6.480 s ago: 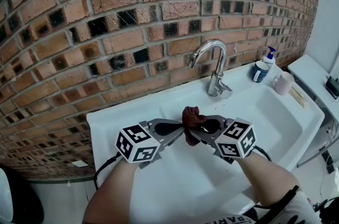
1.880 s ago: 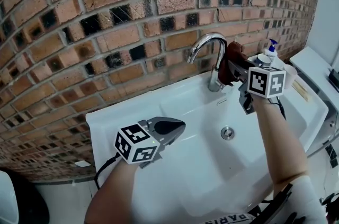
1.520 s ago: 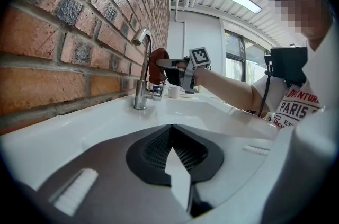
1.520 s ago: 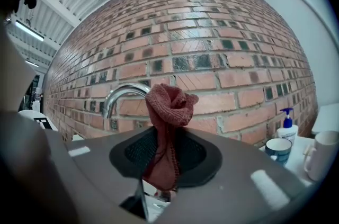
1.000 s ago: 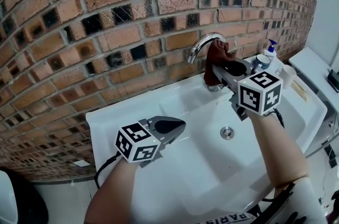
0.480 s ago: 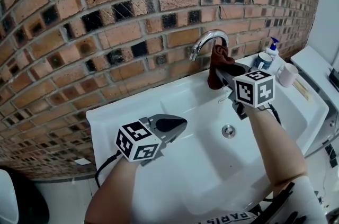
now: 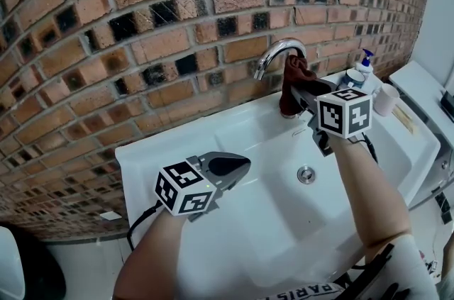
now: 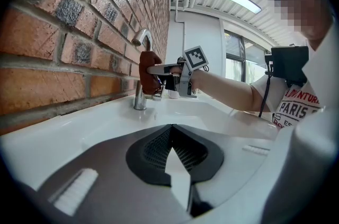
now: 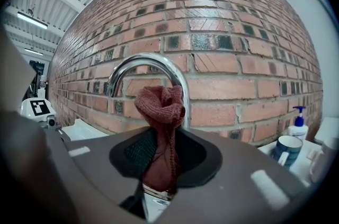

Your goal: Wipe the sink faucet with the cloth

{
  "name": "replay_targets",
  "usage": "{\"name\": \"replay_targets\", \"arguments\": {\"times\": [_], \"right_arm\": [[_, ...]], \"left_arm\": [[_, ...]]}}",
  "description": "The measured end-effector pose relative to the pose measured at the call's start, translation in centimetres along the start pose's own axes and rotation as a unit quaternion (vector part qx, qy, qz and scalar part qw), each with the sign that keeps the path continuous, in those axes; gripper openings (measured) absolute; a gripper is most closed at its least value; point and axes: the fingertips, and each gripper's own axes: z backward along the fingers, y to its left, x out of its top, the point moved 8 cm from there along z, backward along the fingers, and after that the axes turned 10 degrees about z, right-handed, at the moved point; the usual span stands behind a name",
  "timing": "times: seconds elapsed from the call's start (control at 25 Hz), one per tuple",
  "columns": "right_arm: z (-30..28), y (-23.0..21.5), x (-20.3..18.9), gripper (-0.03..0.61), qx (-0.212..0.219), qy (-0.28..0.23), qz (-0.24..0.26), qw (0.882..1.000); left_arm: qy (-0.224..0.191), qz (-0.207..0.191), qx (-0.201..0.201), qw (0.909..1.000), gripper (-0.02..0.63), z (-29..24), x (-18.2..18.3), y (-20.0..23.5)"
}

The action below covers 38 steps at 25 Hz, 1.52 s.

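A curved chrome faucet [image 7: 275,54] rises at the back of the white sink [image 7: 241,142], against the brick wall. My right gripper [image 7: 301,94] is shut on a dark red cloth [image 7: 291,82], which presses against the faucet's upright stem. In the right gripper view the cloth [image 9: 161,133] bunches between the jaws right in front of the faucet [image 9: 145,66]. My left gripper [image 7: 228,167] hovers over the sink's left side, shut with nothing in it. The left gripper view shows the faucet [image 8: 140,72] and cloth [image 8: 149,72] far off.
A blue mug [image 7: 350,81], a soap pump bottle [image 7: 364,67] and a pale cup [image 7: 386,99] stand on the sink's right ledge. The drain [image 7: 306,174] lies under my right forearm. A white side surface [image 7: 425,96] adjoins at the right.
Both grippers held the cloth over the basin at first. My right gripper then carried it to the faucet and has been shifting it along the stem; the left has stayed put.
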Motion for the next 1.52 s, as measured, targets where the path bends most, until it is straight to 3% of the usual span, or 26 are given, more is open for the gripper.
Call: {"name": "replay_targets", "arguments": {"times": [0.28, 0.76, 1.04, 1.28, 1.52], "right_arm": [[0.8, 0.1, 2.9, 0.097, -0.006, -0.036, 0.009, 0.999], [0.5, 3.6, 4.9, 0.095, 0.036, -0.067, 0.028, 0.997], [0.4, 6.0, 4.7, 0.095, 0.064, -0.069, 0.038, 0.995], [0.4, 6.7, 4.4, 0.095, 0.057, -0.066, 0.064, 0.994], [0.6, 6.2, 4.4, 0.095, 0.058, -0.065, 0.058, 0.995]], "left_arm": [[0.000, 0.000, 0.000, 1.0000, 0.006, 0.0, 0.0, 0.0], [0.001, 0.000, -0.001, 1.0000, 0.006, 0.0, 0.1, 0.0], [0.001, 0.000, -0.001, 1.0000, 0.006, 0.0, 0.0, 0.0], [0.002, 0.000, -0.001, 1.0000, 0.006, 0.0, 0.0, 0.0], [0.002, 0.000, -0.001, 1.0000, 0.006, -0.1, 0.0, 0.0]]}}
